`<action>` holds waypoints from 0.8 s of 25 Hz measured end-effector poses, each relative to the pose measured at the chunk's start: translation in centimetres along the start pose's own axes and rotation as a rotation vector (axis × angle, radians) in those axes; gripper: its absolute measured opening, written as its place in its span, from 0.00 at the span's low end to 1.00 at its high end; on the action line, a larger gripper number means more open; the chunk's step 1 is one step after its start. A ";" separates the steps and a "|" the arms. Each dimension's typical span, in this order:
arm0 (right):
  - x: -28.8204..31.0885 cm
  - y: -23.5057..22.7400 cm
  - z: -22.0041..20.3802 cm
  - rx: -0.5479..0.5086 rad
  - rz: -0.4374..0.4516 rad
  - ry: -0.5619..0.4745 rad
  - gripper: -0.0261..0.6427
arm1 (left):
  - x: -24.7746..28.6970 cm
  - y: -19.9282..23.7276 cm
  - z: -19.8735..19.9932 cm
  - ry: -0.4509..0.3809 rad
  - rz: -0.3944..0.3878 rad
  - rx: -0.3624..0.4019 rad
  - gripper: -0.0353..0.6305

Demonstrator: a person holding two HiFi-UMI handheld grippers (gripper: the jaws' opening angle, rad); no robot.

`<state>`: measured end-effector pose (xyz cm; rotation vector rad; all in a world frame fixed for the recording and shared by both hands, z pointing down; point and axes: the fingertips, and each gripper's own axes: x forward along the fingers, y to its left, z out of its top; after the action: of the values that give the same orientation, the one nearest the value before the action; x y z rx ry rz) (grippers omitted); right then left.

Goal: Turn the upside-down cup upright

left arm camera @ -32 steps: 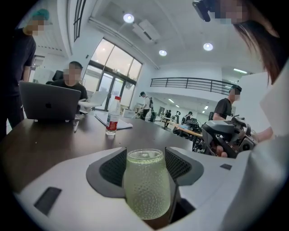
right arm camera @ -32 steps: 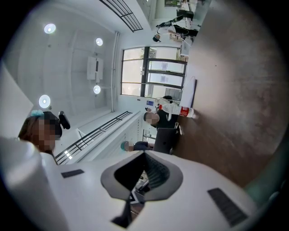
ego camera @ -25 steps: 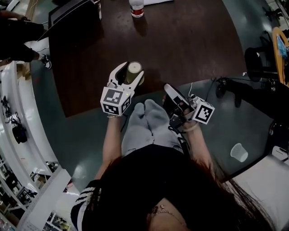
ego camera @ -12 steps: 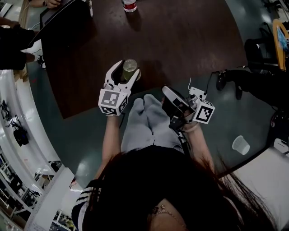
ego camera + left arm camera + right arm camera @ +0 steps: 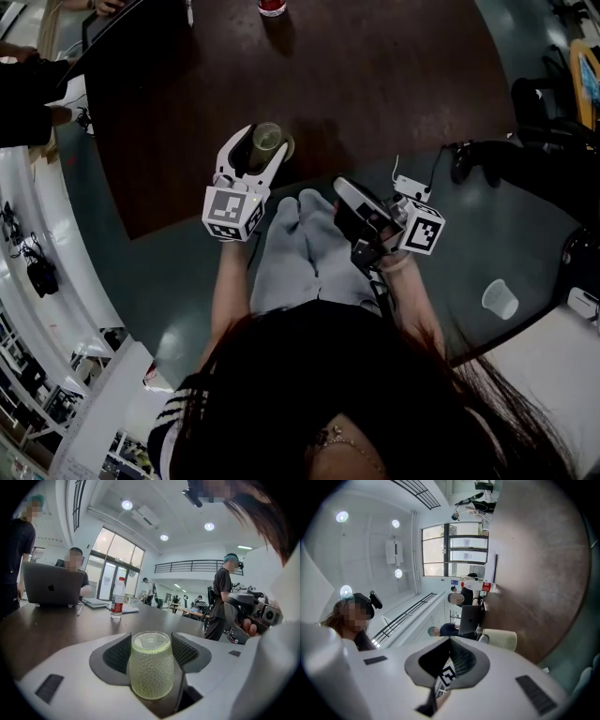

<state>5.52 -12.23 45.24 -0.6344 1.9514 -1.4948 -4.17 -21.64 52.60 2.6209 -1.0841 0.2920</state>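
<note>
A green, bumpy glass cup (image 5: 267, 141) (image 5: 151, 667) stands upside down, base up, near the front edge of the brown table (image 5: 394, 84). My left gripper (image 5: 260, 142) (image 5: 151, 641) reaches level over that edge. Its jaws stand wide around the cup, and both dark pads (image 5: 117, 653) lie against the cup's sides. My right gripper (image 5: 345, 192) (image 5: 449, 641) is shut on nothing. It hovers over the person's lap, just off the table's edge and to the right of the cup.
A water bottle (image 5: 272, 5) (image 5: 117, 597) stands at the far side of the table, and an open laptop (image 5: 51, 590) with a seated person is at the far left. A clear plastic cup (image 5: 499, 300) lies on the floor to the right. Other people stand around.
The head view has shifted a little. Both grippers and the cup keep the same places relative to each other.
</note>
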 end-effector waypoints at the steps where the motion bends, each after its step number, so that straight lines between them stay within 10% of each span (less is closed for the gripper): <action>1: 0.0 0.0 0.0 -0.004 0.001 0.003 0.06 | 0.0 -0.1 0.0 0.003 0.000 0.004 0.47; 20: -1.5 0.9 -0.2 -0.007 0.009 -0.017 0.06 | 0.0 -2.5 -1.2 0.029 0.003 0.123 0.47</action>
<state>6.49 -10.83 44.66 -0.6386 1.9447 -1.4737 -2.44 -19.55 53.27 2.7131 -1.0934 0.4083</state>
